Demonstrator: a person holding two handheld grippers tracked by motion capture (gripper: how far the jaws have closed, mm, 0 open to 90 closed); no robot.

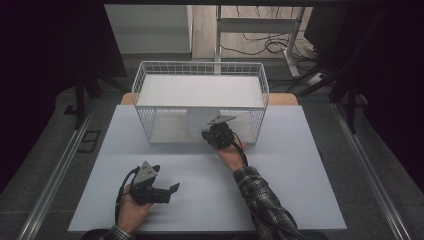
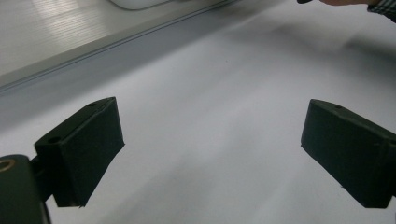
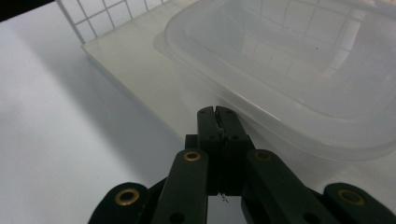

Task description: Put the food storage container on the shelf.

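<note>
Fingers of the right gripper (image 3: 217,122) were clenched empty just before a clear plastic container (image 3: 299,70); the left gripper (image 2: 212,154), farther back, was released above the tabletop (image 1: 280,175).

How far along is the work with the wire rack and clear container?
Done: the clear container sits on the wire rack's lower shelf. In hand: the right gripper is shut at its rim, gripping nothing visible. Left: unclear, since the left gripper is open over bare table.

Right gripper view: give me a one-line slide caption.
Right tool, jaws shut and empty, points at the rim of a clear plastic container sitting on the wire basket's floor.
</note>
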